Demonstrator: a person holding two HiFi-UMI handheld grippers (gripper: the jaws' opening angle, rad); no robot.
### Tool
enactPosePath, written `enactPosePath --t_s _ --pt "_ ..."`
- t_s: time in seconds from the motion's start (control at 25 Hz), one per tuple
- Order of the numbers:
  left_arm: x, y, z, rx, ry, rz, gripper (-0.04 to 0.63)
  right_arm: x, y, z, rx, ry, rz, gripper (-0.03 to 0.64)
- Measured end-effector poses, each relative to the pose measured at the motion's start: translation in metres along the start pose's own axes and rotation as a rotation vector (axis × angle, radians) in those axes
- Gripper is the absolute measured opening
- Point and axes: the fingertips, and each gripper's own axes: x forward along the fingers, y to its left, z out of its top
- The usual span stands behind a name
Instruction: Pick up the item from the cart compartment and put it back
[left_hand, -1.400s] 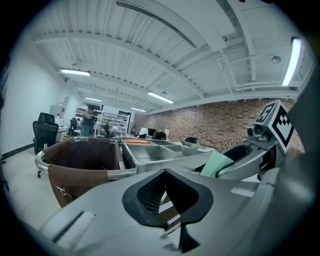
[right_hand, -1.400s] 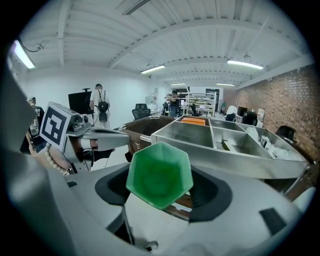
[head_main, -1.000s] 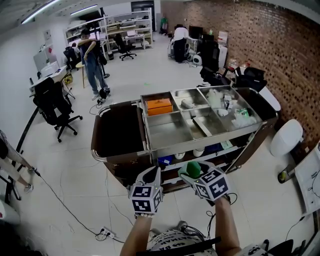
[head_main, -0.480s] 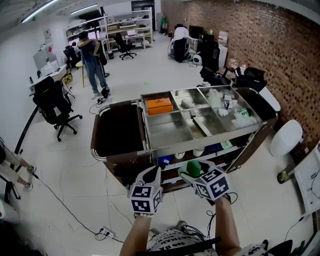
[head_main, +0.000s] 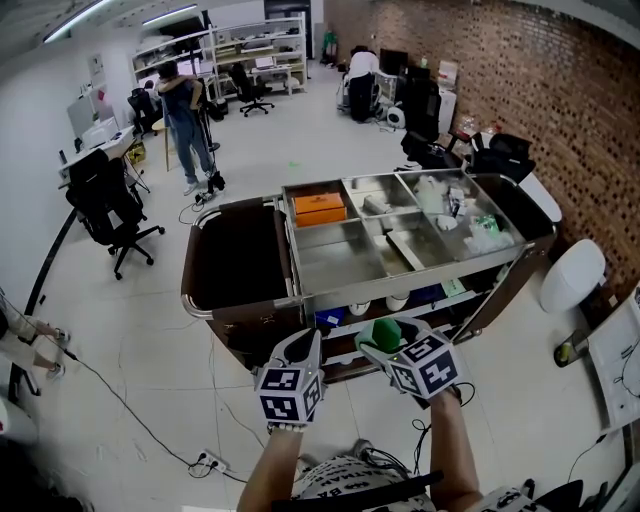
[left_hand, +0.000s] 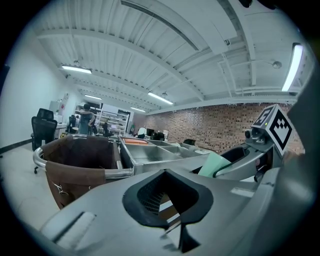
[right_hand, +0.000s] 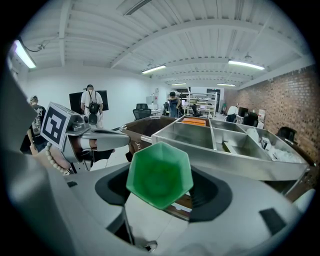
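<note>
A green hexagonal cup (head_main: 386, 335) sits between the jaws of my right gripper (head_main: 383, 347), which is shut on it, just in front of the steel cart (head_main: 300, 292). In the right gripper view the cup (right_hand: 159, 174) faces me mouth-on, filling the gap of the gripper (right_hand: 161, 192). My left gripper (head_main: 304, 352) hangs beside it at the left, shut with nothing in it; its jaws (left_hand: 167, 176) meet in the left gripper view. The cup (left_hand: 214, 164) also shows there at the right. The cart's near left compartment (head_main: 338, 262) is bare steel.
An orange box (head_main: 318, 209) lies in the far left compartment and white packets (head_main: 470, 225) fill the right ones. A brown bag (head_main: 235, 262) hangs on the cart's left end. Office chairs (head_main: 105, 205), a standing person (head_main: 185, 120) and floor cables (head_main: 150, 420) lie further off.
Both grippers and the green cup have kept still. Only the person standing at the back left has shifted a little.
</note>
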Motion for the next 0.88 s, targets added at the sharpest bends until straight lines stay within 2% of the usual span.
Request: enactPosePath --t_s 0.48,0.68,0.88 --pt "0.000 -0.001 0.000 0.002 0.010 0.002 0.005 -0.002 -0.004 0.006 -0.016 -0.005 0.001 0.327" --pt "0.002 -0.002 0.007 0.014 0.001 -0.002 0.005 -0.006 -0.020 0.039 -0.025 -0.056 0.027 0.327" --pt "0.007 0.002 0.021 0.046 -0.017 -0.001 0.005 -0.010 -0.043 0.088 -0.086 -0.094 0.020 0.327"
